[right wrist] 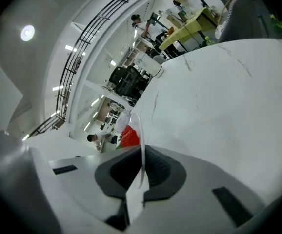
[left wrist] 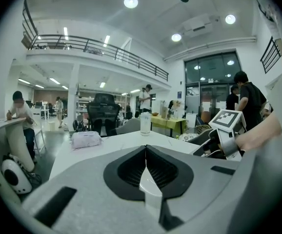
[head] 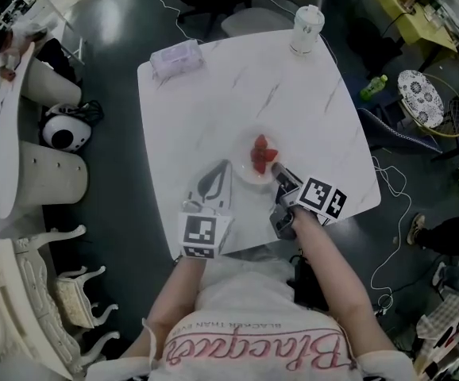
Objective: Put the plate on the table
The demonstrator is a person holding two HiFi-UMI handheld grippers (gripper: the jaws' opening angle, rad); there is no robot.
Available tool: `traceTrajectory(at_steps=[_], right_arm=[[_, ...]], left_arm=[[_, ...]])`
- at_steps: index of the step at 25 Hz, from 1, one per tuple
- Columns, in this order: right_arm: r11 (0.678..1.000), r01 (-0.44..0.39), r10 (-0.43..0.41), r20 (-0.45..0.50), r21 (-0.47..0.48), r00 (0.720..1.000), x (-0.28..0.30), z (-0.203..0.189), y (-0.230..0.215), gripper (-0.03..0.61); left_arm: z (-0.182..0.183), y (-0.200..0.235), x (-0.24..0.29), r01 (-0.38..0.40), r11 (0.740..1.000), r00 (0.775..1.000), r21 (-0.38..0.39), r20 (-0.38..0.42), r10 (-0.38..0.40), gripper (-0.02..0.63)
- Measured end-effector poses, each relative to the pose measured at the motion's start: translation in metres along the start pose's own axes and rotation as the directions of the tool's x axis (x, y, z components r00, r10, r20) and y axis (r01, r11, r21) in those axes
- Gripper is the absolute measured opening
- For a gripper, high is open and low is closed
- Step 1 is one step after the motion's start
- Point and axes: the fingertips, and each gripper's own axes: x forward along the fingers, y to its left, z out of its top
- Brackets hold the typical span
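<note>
Tool on the right (head: 282,175) grips the small clear plate (head: 244,171) by its five-o'clock rim so its red fruit (head: 263,155) sits level over the white marble surface (head: 214,101); left tool (head: 214,185) is clenched, empty.

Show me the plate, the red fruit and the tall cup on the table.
plate (head: 244,172), head view, bare left part of the dish.
red fruit (head: 262,155), head view, middle of the pile.
cup (head: 307,22), head view, its lid.

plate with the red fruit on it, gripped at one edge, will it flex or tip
The plate is probably stiff: its rim runs thin and straight into the right gripper. Held at one edge only, it may tip. The red fruit looks loose and could slide.
</note>
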Motion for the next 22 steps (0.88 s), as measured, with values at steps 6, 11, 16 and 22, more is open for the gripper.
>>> traceTrajectory(at_steps=[6, 11, 16, 22], right_arm=[[0.994, 0.085, -0.09, -0.075, -0.069, 0.993, 0.024, -0.008, -0.024, 0.011], [0.985, 0.121, -0.127, -0.041, -0.12, 0.991, 0.036, -0.007, -0.036, 0.011], [0.944, 0.208, -0.214, 0.004, -0.255, 0.977, 0.039, -0.004, -0.043, 0.038], [0.869, 0.301, -0.3, 0.067, -0.393, 0.952, 0.04, 0.0, -0.045, 0.067]], left_arm=[[-0.012, 0.002, 0.007, 0.012, 1.0, 0.999, 0.009, -0.042, -0.011, 0.006], [-0.024, 0.006, 0.005, 0.017, 0.999, 0.997, 0.032, -0.074, -0.015, 0.006], [-0.026, 0.009, 0.008, 0.032, 0.998, 0.996, 0.054, -0.089, -0.027, 0.006], [-0.024, 0.005, 0.013, 0.067, 0.995, 0.994, 0.078, -0.093, -0.06, 0.006]])
